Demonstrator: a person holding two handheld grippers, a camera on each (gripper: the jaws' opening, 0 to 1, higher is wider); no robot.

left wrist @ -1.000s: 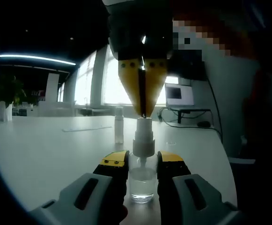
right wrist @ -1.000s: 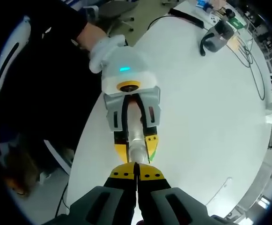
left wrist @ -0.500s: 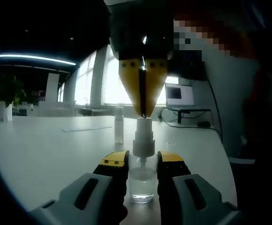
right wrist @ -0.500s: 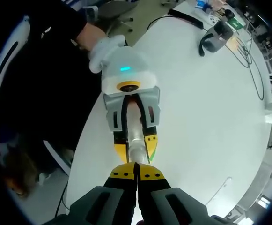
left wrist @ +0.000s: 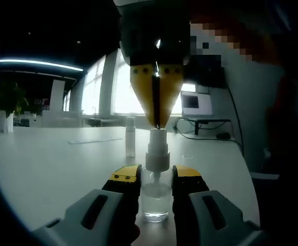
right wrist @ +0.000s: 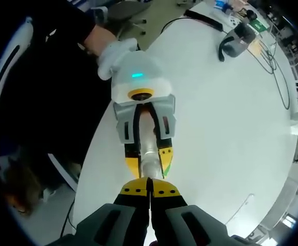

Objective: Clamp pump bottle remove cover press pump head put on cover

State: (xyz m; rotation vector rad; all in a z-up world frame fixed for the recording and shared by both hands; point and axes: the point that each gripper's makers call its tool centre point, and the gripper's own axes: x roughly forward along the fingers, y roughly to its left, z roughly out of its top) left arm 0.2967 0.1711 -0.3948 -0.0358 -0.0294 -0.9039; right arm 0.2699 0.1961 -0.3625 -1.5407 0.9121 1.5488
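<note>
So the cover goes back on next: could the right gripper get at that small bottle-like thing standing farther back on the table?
Probably yes: the right gripper sits shut on the pump head; bare table surrounds that small item.

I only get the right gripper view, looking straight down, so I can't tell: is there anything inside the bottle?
Observer: Yes. The left gripper view shows the clear pump bottle from the side, with a little clear liquid at the bottom.
Operator: Where's the cover?
Observer: A slim clear piece stands upright on the table behind the bottle. It is probably the cover.
Operator: Am I touching the pump?
Observer: The right gripper, shut, has its tips on top of the white pump head.
</note>
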